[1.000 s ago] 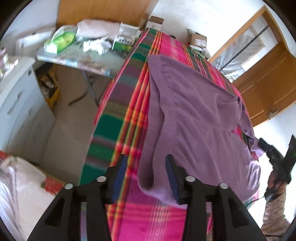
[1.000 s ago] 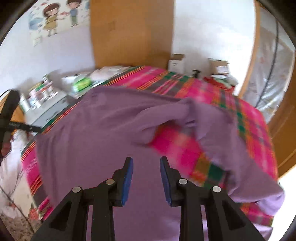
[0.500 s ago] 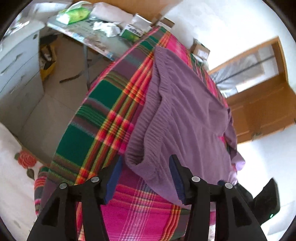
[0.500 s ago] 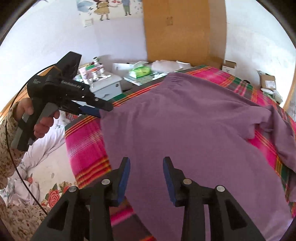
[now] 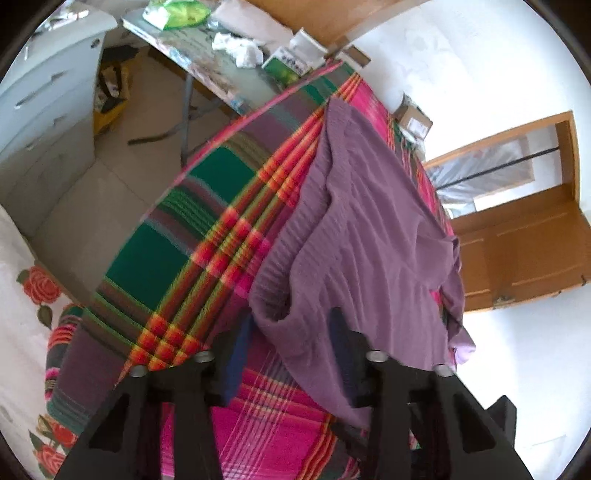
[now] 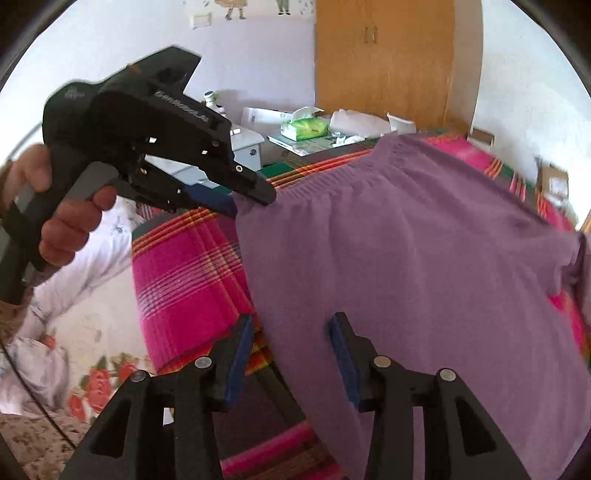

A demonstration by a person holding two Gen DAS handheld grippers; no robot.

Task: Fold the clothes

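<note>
Purple knit garment spread across bed with pink, green and orange plaid cover, hem corner bunched toward near edge.

Left wrist view: left gripper at garment's near corner, jaws closing with folded hem between them; cannot tell whether pads press yet. Folding table at 12 o'clock, cluttered with green tissue pack and papers; white drawer unit at 10 o'clock; wooden door at 3 o'clock. Dark corner of second tool just visible at 5 o'clock.

Right wrist view: right gripper above garment's lower edge, jaws opening, cloth lying beneath the gap, pads clear of it. Only here: left gripper seen from outside at 10 o'clock, tips at garment's far corner, gripped by person's hand on handle. Also exclusive to this view: wooden wardrobe at 12 o'clock, cartoon wall stickers above, floral bedding at 8 o'clock.
</note>
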